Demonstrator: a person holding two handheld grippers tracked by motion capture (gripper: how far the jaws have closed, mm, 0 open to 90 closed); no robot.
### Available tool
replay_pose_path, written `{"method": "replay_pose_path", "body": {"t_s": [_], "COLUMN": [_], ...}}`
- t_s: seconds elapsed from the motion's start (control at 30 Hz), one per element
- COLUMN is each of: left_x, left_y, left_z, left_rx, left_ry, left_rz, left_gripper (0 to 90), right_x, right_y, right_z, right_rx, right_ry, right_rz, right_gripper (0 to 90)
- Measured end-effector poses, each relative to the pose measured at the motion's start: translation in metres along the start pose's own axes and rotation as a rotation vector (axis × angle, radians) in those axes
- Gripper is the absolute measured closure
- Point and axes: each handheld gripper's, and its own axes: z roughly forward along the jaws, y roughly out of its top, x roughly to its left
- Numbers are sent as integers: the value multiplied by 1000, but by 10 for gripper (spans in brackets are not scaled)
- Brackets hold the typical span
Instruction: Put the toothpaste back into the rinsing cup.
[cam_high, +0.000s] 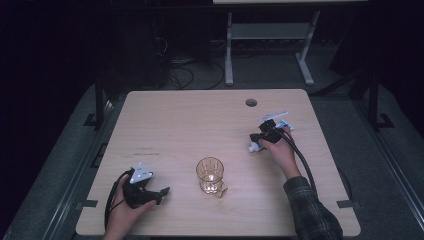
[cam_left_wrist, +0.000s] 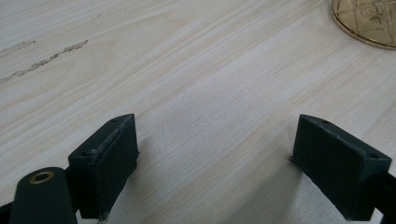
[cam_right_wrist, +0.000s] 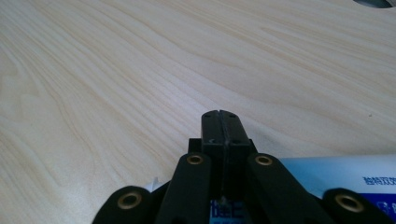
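Right gripper (cam_right_wrist: 220, 116) shut over white tube (cam_right_wrist: 345, 175), left gripper (cam_left_wrist: 215, 154) agape — amber glass (cam_high: 210, 175) between.

Pale wooden desk (cam_high: 170, 125), cable hole (cam_high: 251, 102) near the far right corner. An amber glass (cam_high: 210, 175) stands toward the near edge; a white-and-blue tube (cam_high: 256, 145) lies toward the right edge.

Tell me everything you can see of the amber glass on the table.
The amber glass looks like clear, golden-tinted glass with a cut diamond pattern on its wall. It stands upright, mouth up, apparently empty, on the wooden table near the front edge, between the two hands. Nothing touches it except the tabletop.
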Motion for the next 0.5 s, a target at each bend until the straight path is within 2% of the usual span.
{"method": "replay_pose_path", "body": {"t_s": [0.5], "left_x": [0], "left_y": [0], "left_z": [0], "left_rx": [0], "left_ry": [0], "left_rz": [0], "left_gripper": [130], "right_x": [0], "right_y": [-8], "right_z": [-5], "right_rx": [9], "right_ry": [6], "right_rz": [-7], "right_gripper": [897]}}
